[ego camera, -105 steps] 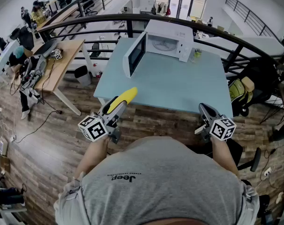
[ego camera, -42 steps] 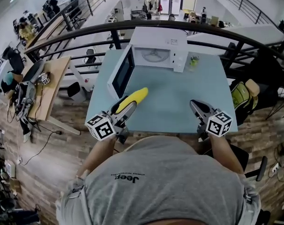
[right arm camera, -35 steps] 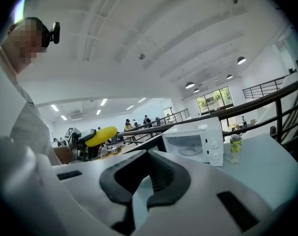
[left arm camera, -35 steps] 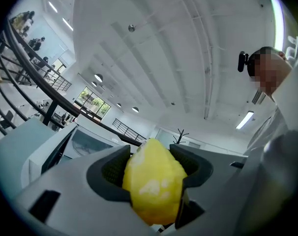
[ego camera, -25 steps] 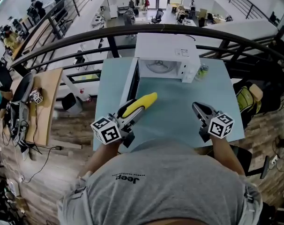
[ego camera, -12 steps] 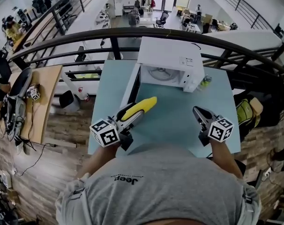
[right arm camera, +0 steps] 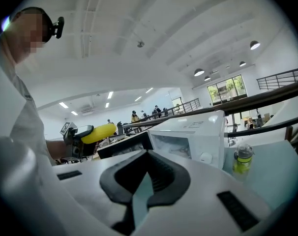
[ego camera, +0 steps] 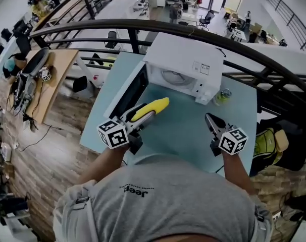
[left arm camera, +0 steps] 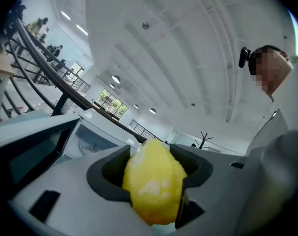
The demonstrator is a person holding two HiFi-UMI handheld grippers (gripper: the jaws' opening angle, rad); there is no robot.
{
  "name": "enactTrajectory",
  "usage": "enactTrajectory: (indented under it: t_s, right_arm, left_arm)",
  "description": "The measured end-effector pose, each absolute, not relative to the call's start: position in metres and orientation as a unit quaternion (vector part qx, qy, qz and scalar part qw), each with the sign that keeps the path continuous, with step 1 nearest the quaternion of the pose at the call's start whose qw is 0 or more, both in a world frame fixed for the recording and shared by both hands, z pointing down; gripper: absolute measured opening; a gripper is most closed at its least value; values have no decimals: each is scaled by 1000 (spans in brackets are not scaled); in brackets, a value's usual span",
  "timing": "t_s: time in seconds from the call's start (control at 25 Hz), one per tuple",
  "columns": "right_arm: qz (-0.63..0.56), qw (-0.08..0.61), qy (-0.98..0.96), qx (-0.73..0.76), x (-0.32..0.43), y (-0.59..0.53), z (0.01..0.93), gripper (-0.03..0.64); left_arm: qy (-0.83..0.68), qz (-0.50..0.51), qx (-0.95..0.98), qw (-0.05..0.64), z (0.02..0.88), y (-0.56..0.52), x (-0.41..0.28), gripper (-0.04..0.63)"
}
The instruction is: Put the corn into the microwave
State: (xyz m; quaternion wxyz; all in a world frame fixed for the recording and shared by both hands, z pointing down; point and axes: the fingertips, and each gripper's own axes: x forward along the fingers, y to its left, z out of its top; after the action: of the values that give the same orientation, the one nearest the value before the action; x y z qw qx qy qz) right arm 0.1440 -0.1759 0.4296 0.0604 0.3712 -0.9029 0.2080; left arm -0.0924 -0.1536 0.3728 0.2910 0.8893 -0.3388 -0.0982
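A light blue counter (ego camera: 186,132) is seen, and a white microwave (ego camera: 186,59) is placed at the middle of its far edge. Its door (ego camera: 126,91) is swung fully open toward the left edge, so the cavity is exposed. The left claw (ego camera: 143,117) is held above the near left part of the counter, beside the open door, and is pointed at the cavity. Its jaws are spread rather wide and are closed on the thick end of the corn (ego camera: 151,108), most of which sticks out past the tips. The corn is therefore in the air and not yet inside the microwave. The right claw (ego camera: 209,120) is held above the near right part, with its jaws brought together and nothing gripped. A small bottle (ego camera: 223,96) is standing just beside the microwave, toward the far right corner.

Because the corn is gripped at one end only, it could be knocked against the door or the cavity frame and be turned or pulled out of the jaws. If it is released too near the opening, it could roll out.
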Motion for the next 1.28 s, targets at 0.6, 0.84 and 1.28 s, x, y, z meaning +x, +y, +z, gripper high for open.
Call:
enactTrajectory:
  t_s: [0.6,0.84,1.28]
  right_arm:
    - [206,80,-908,356,133,-239,476,17]
    - [225,98,-904,351,93,-251,511,17]
    - [238,99,-904,342,65,-287,551,17]
  left_arm:
    - [-384,-34,865,321,445,-237,-50,259]
    - [-377,-8,872,313,492,-293,-53,259]
    - [-416,24,864,282,558,-365,-41,259]
